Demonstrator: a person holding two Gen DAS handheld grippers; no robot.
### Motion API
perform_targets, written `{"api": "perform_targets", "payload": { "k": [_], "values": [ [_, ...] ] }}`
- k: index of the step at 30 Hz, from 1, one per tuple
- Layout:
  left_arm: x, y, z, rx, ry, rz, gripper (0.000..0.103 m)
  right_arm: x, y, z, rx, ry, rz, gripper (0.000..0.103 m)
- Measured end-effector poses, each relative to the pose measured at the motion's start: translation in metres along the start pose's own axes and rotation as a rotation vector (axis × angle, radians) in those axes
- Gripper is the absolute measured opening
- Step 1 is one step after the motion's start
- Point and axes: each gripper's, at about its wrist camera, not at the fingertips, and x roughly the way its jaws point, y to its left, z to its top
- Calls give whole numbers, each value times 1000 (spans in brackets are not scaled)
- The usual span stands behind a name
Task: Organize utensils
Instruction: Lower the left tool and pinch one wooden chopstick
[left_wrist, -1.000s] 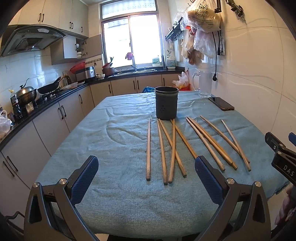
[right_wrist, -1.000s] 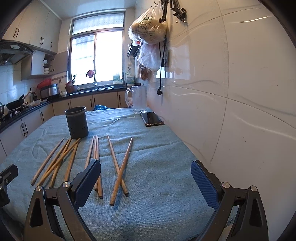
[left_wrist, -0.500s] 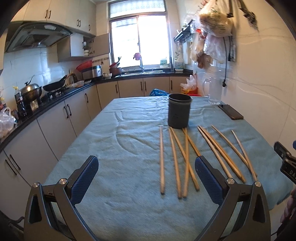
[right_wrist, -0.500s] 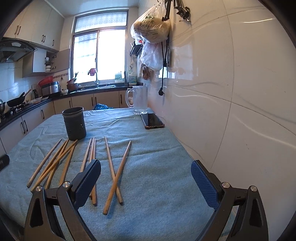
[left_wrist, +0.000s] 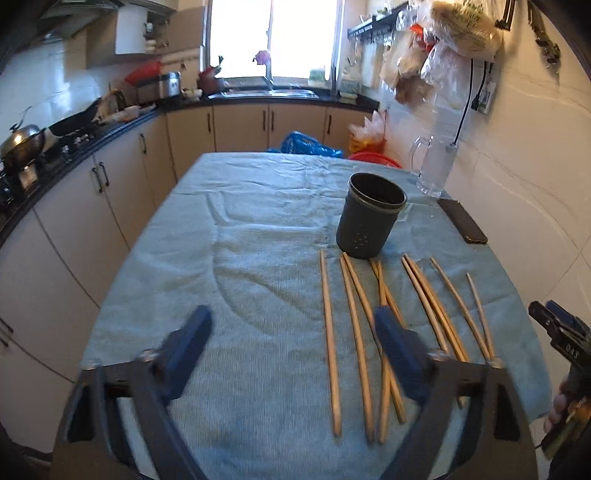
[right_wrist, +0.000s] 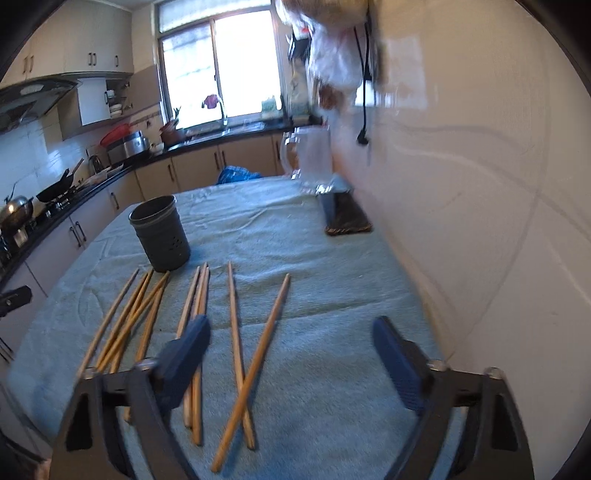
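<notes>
A: Fig. legend, L view. What's on the table (left_wrist: 258, 206)?

B: Dark cup (left_wrist: 370, 216) upright on blue-green cloth, far-right of centre. Chopsticks (left_wrist: 330, 332) lie loose in front of it, w/ tips toward cup, some crossing.

A: L gripper (left_wrist: 291, 354)?

B: Jaws closing, nothing btwn them; hovers over bare cloth, its right finger (left_wrist: 397, 354) overlapping the chopsticks in view. Contact: can't tell.

A: R gripper (right_wrist: 291, 354)?

B: Jaws also closing, empty. Two crossed chopsticks (right_wrist: 251, 365) show btwn its fingers, not gripped. Cup (right_wrist: 160, 234) far-left. Phone (right_wrist: 345, 214) and clear jug (right_wrist: 310, 162) by wall, well apart from chopsticks.
</notes>
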Motion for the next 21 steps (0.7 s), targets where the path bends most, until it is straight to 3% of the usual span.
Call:
{"api": "perform_targets", "payload": {
  "k": [1, 2, 8, 11, 15, 21],
  "values": [
    [8, -1, 4, 11, 17, 1, 64, 10, 0, 6, -3, 30, 15, 75],
    [17, -2, 8, 19, 38, 4, 61, 17, 0, 9, -4, 51, 25, 73],
    [85, -4, 28, 20, 191, -70, 60, 84, 5, 25, -20, 282, 87, 50],
    [114, -10, 30, 29, 270, -98, 49, 106, 2, 28, -8, 346, 85, 49],
    [145, -15, 28, 41, 352, -83, 21, 125, 2, 32, -2, 404, 92, 48],
    [168, -25, 32, 37, 404, -95, 20, 143, 13, 36, -49, 471, 66, 48]
  ]
}}
